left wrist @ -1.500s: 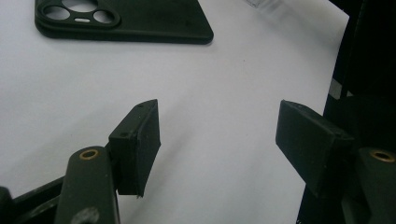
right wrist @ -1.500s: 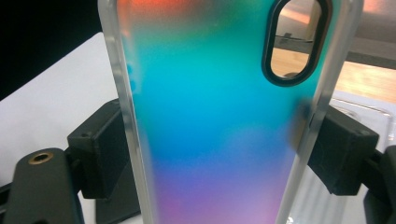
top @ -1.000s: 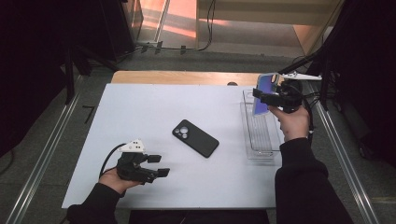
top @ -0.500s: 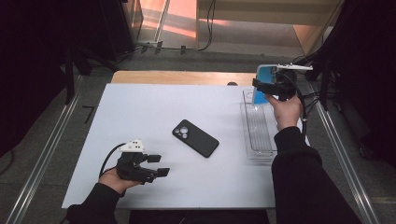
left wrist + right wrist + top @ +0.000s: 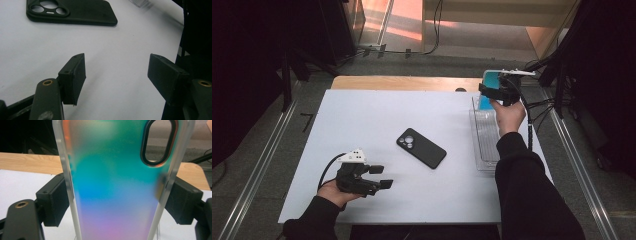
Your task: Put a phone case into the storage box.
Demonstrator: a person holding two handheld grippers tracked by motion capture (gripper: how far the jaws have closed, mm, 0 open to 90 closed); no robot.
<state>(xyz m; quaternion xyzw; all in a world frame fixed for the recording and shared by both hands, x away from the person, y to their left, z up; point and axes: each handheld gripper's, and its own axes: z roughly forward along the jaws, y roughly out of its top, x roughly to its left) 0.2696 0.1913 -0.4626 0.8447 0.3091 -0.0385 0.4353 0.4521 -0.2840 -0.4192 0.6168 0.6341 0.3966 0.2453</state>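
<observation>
The right gripper [image 5: 493, 93] has carried the iridescent phone case [image 5: 117, 182] up and away from the person over the last second; a moment ago it hung low over the clear tray [image 5: 484, 142], and now it is lifted past the tray's far end, near the wooden strip at the back of the counter [image 5: 362, 125]. Seen along that gripper's own jaws, the case stands upright between them, its two long frosted edges clamped by the black pads [image 5: 53, 200], with the oval camera cut-out high and off to one side of the grip. So the case looks to be out of the tray and fully in hand, held firmly, not just pinched at a corner. The left gripper [image 5: 379, 177] has not budged: it rests low on the counter near the person, jaws spread wide with nothing between them, and the black phone [image 5: 72, 12] lies flat ahead of it, well apart from its pads [image 5: 75, 75], camera side up. My guess is that the case is meant for that phone, so the lift marks the end of the fetching and the start of bringing the two together; the idle left gripper may be needed to steady the phone.
</observation>
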